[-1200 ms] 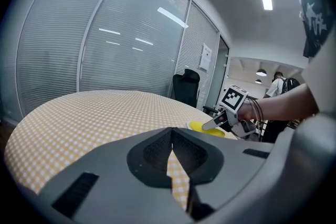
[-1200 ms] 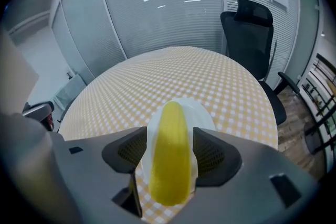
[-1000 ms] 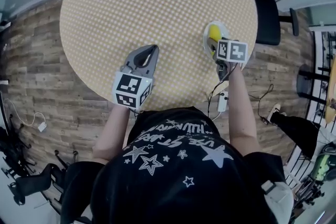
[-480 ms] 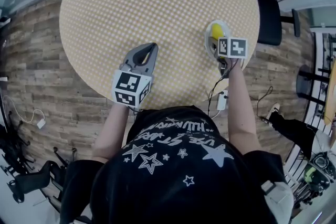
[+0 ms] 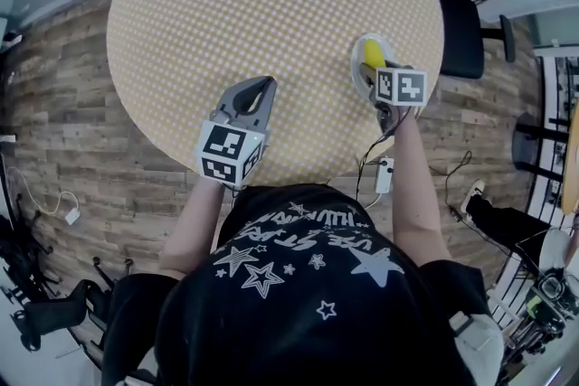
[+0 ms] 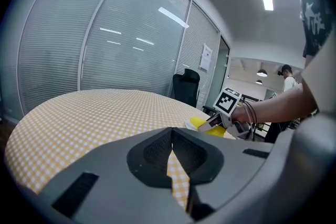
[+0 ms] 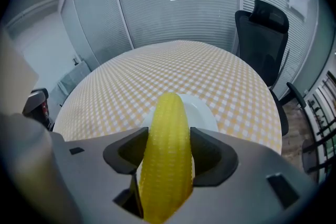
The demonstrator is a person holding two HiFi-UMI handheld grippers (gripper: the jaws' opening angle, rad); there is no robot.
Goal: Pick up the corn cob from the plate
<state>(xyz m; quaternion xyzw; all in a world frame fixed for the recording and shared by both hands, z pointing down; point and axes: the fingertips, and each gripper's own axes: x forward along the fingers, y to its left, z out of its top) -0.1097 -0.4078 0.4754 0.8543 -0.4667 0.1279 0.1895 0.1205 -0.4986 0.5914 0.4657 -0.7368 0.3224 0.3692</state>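
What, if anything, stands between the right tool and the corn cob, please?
Nothing visible does. The right tool has its jaws closed on either side of the corn cob, with the white plate just beyond them.

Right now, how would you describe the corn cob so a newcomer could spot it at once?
Find the round table with the yellow checked cloth; near its edge on the person's right sits a small white plate. Over that plate, the right claw is closed on the corn cob, the only bright yellow, bumpy, rounded thing there.
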